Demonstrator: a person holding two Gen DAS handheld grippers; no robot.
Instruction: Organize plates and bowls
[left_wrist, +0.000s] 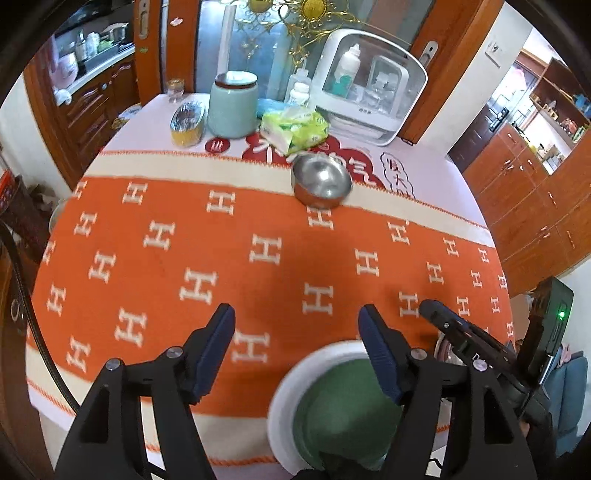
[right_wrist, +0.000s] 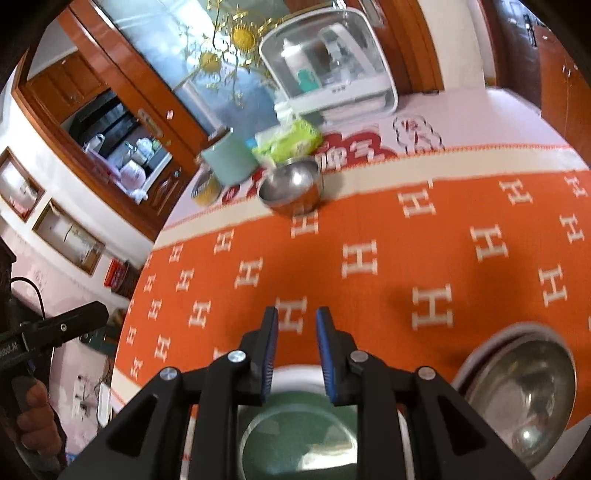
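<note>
A small steel bowl (left_wrist: 321, 181) stands on the far part of the orange H-patterned cloth, and it shows in the right wrist view (right_wrist: 291, 186) too. A white plate with a green centre (left_wrist: 295, 402) lies at the table's near edge, under my grippers; it also shows in the right wrist view (right_wrist: 299, 435). A large steel bowl (right_wrist: 524, 391) sits on a plate at the near right. My left gripper (left_wrist: 297, 321) is open and empty above the cloth. My right gripper (right_wrist: 296, 321) is partly open and empty above the white plate's far rim.
At the far side stand a pale green jar (left_wrist: 232, 105), a yellow tin (left_wrist: 187, 123), a green tissue pack (left_wrist: 295, 129) and a white countertop box (left_wrist: 373, 83). Wooden cabinets (left_wrist: 524, 192) stand to the right of the table. The right gripper's body (left_wrist: 480, 343) shows beside my left one.
</note>
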